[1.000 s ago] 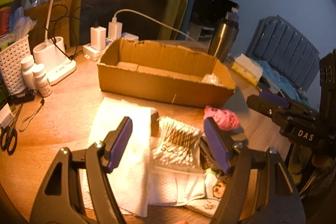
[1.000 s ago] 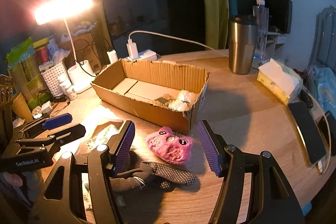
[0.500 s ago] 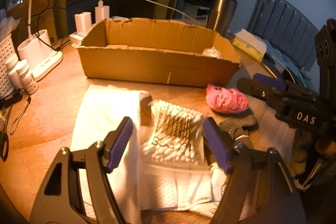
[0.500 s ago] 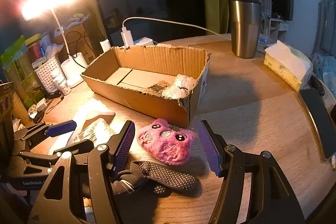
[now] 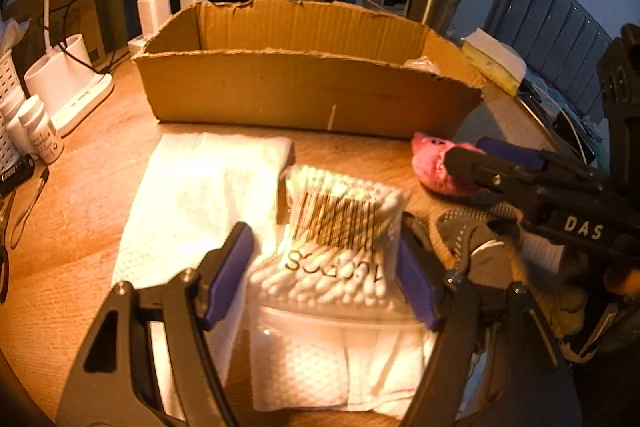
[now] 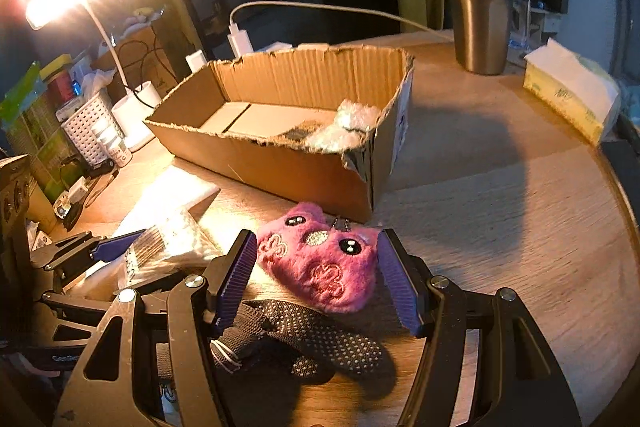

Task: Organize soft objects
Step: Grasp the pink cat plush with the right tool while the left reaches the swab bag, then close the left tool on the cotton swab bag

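The left gripper [image 5: 324, 275] stands spread around the bag of cotton swabs [image 5: 340, 247], pads not pressing it, on white paper towels [image 5: 200, 195]. The right gripper [image 6: 316, 279] is likewise spread astride the pink plush toy [image 6: 320, 263], untouched; the cardboard box [image 6: 280, 163] lies at twelve o'clock, a dotted glove [image 6: 316, 335] at six

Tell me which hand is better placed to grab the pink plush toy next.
Right. The right gripper already has its open jaws on either side of the pink plush toy. The left gripper straddles the cotton swab pack instead.
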Available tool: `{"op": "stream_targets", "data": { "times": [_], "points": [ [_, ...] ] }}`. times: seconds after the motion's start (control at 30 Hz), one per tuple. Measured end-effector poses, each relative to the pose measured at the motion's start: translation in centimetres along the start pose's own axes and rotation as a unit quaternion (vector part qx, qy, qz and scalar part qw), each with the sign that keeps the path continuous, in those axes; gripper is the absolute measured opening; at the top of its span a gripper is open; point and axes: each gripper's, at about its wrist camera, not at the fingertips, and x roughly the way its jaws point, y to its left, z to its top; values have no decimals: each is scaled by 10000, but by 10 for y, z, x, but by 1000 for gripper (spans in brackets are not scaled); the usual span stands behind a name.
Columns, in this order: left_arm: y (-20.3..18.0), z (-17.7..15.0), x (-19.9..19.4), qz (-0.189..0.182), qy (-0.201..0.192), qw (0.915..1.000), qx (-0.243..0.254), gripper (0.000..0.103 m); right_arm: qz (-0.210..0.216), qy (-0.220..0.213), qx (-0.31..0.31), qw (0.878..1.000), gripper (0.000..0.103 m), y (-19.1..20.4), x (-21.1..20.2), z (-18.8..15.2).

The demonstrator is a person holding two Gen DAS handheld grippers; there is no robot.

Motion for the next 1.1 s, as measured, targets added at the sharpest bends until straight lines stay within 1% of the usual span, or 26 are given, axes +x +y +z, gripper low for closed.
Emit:
{"op": "stream_targets", "data": {
  "times": [0.13,0.23,0.33,0.37,0.47,0.6,0.77,0.83,0.87,0.97,1.1],
  "points": [
    [-2,0,-7,-47,-181,9998,62,70,59,133,41,9999,66,-1,8,-2],
    [-7,1,-11,-86,-241,9995,204,61,72,185,30,9998,66,-1,10,-2],
    [-10,3,-13,-28,-277,9992,275,61,50,221,-42,9997,63,2,13,-2],
    [-11,3,-14,22,-313,9990,309,61,58,222,-64,9997,60,2,13,-2],
    [-15,5,-22,152,-480,9979,396,62,54,218,-74,9997,58,2,12,-3],
    [-17,6,-31,59,-676,9967,453,62,39,206,-87,9997,56,1,11,-4],
    [-25,5,-24,-4,-552,9959,723,62,-18,173,-76,9998,55,-2,8,-5],
    [-21,5,-15,-36,-397,9972,627,62,-26,163,-66,9998,54,-3,6,-6],
    [-15,6,-11,-42,-306,9983,501,62,-36,156,-67,9999,54,-4,5,-6],
    [-5,6,-9,-159,-255,9992,272,62,-50,144,-60,9999,54,-5,3,-8],
    [-1,3,-4,-261,-126,9995,147,62,-59,138,-23,9999,54,-8,2,-9]
  ]
}}
